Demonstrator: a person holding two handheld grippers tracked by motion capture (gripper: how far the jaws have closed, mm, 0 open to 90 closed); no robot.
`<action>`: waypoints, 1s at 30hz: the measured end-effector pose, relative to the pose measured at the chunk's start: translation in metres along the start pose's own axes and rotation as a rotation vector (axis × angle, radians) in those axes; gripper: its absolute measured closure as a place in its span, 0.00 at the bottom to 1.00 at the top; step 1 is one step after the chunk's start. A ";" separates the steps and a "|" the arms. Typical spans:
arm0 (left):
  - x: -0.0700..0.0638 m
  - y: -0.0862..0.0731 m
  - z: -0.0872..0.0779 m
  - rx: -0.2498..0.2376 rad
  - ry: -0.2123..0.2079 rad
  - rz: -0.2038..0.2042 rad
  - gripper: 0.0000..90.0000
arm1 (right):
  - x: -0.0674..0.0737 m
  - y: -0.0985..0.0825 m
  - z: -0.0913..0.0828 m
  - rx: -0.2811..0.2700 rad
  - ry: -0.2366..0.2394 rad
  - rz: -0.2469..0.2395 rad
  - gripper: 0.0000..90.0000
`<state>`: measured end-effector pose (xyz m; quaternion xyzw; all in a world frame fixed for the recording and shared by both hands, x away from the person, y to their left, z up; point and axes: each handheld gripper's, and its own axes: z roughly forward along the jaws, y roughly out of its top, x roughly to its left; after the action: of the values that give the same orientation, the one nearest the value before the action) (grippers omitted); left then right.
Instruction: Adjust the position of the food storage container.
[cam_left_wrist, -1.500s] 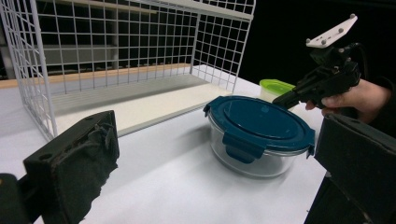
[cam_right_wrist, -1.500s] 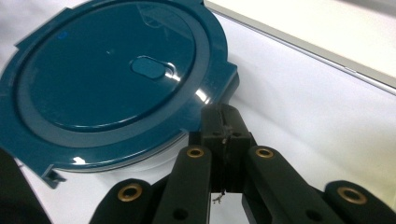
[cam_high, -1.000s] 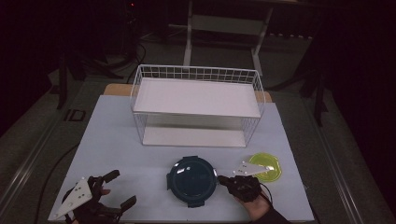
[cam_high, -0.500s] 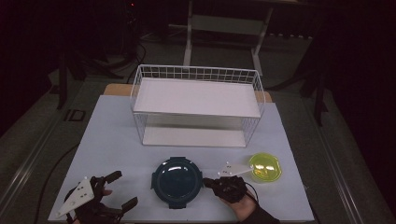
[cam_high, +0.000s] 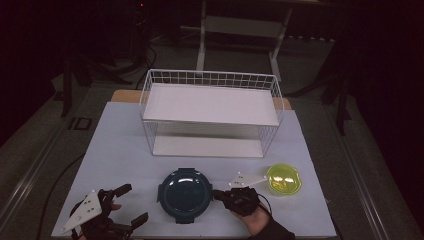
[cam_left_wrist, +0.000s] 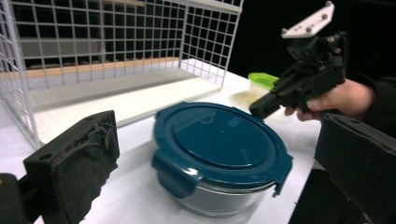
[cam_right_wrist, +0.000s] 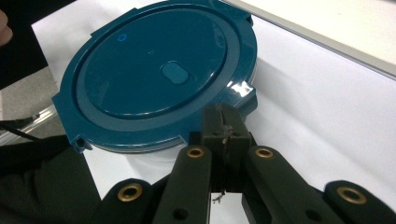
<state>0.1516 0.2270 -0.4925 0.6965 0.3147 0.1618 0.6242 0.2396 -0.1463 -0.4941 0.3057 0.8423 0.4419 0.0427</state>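
At the near edge of the table, the right gripper (cam_high: 216, 193) had its jaws pressed together with nothing between them, tips against the right rim of the round blue-lidded container (cam_high: 184, 194). That container sat just in front of the white wire rack (cam_high: 210, 112), between both hands. The left gripper (cam_high: 131, 204) waited with jaws spread wide, well short of the lid. A green-lidded tub (cam_high: 283, 179) lay to the right. Judging by this, the container was being nudged leftward; the next move probably called for the left jaws to steady it.
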 end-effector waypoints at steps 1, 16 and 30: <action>0.000 0.000 0.000 0.003 0.001 0.004 0.00 | 0.002 0.001 0.002 0.001 0.003 -0.009 1.00; -0.002 0.000 0.000 0.012 0.005 0.012 0.00 | 0.016 0.017 0.030 0.006 0.042 -0.053 1.00; -0.002 0.000 0.003 0.058 0.001 0.004 0.00 | 0.020 0.017 0.011 -0.052 0.029 -0.108 0.98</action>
<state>0.1523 0.2236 -0.4930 0.7149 0.3180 0.1541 0.6033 0.2353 -0.1197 -0.4835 0.2522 0.8463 0.4651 0.0623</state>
